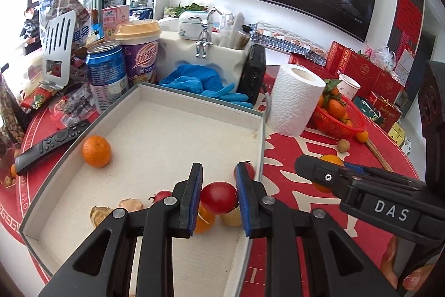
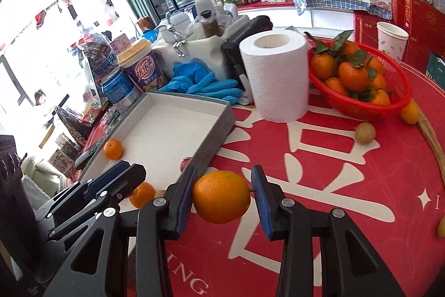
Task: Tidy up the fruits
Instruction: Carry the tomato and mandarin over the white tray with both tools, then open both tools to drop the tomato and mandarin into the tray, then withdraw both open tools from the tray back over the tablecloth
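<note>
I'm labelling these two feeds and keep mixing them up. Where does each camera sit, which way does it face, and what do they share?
Left wrist: on the left hand-held gripper, angled down over the grey tray; its fingers clamp a red tomato.
Right wrist: on the right hand-held gripper, angled down over the red tablecloth; its fingers clamp an orange.
Shared: tray, paper roll, red basket, each other's gripper.

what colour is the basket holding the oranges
Red, a mesh basket; clearest in the right wrist view.
</note>
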The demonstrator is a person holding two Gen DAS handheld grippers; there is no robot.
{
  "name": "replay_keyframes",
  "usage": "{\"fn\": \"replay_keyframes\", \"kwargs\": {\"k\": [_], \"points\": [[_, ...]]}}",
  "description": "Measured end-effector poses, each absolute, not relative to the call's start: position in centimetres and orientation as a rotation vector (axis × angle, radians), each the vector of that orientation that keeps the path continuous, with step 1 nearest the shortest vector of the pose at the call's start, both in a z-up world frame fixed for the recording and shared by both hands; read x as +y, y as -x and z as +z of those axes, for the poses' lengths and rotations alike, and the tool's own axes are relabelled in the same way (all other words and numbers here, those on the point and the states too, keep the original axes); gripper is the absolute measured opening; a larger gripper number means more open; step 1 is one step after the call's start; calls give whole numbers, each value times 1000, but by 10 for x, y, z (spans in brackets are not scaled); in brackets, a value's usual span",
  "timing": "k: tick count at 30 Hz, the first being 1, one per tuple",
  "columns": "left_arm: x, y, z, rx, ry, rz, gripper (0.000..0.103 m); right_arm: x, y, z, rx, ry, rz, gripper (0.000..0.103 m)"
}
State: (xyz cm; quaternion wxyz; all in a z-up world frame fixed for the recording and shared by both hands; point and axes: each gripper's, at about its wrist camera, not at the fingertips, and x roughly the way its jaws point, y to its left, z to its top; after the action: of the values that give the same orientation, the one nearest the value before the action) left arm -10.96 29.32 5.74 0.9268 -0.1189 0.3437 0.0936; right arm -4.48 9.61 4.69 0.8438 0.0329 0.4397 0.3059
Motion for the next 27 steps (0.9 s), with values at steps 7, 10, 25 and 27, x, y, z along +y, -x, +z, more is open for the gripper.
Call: {"fn": "replay_keyframes", "kwargs": {"k": [7,10,25,27], "points": [[317,113,53,724,297,246,27,134,34,41,996,-104,692,41],[327,114,49,734,330,273,27,147,31,40,1005,-97,702,41],[321,118,51,710,346,254,81,117,40,63,895,-42,594,86],[311,119,53,701,338,196,81,84,43,63,884,-27,501,85]]}}
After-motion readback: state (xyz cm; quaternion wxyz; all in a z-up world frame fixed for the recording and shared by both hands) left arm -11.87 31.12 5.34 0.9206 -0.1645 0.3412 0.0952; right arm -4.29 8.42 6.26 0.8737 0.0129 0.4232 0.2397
